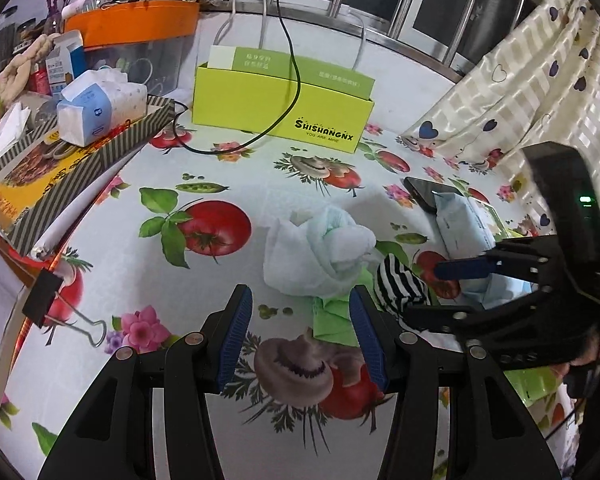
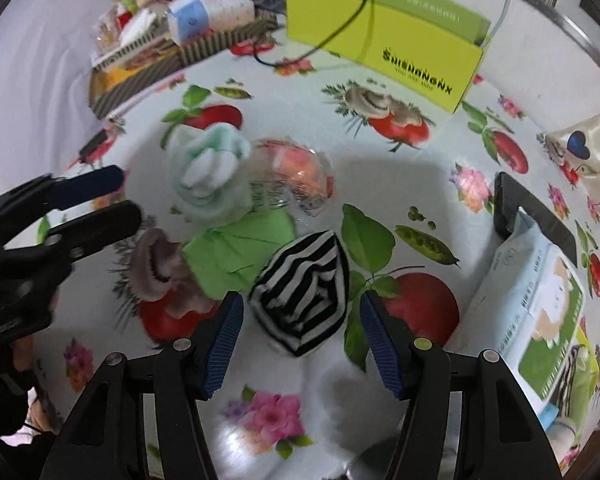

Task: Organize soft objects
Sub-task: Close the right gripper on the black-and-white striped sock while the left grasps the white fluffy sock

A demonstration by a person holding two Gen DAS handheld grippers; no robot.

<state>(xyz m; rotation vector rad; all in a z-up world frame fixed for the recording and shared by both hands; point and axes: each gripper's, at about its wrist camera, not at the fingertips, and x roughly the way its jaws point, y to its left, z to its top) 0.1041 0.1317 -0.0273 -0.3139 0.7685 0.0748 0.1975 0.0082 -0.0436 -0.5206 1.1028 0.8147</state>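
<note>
Right wrist view showed the right gripper (image 2: 302,340) with its fingers spread wide, empty, the black-and-white striped sock ball (image 2: 302,294) sitting between the pads without clear contact. At ten o'clock from it lay a green cloth (image 2: 240,246), and beyond that a pale mint towel bundle (image 2: 210,178). At nine o'clock the left gripper (image 2: 112,196) hovered, fingers also parted and holding nothing. At three o'clock rested a wipes pack (image 2: 536,312) on the fruit-print tablecloth (image 2: 400,184); a lime-green box (image 2: 384,40) stood at twelve.
</note>
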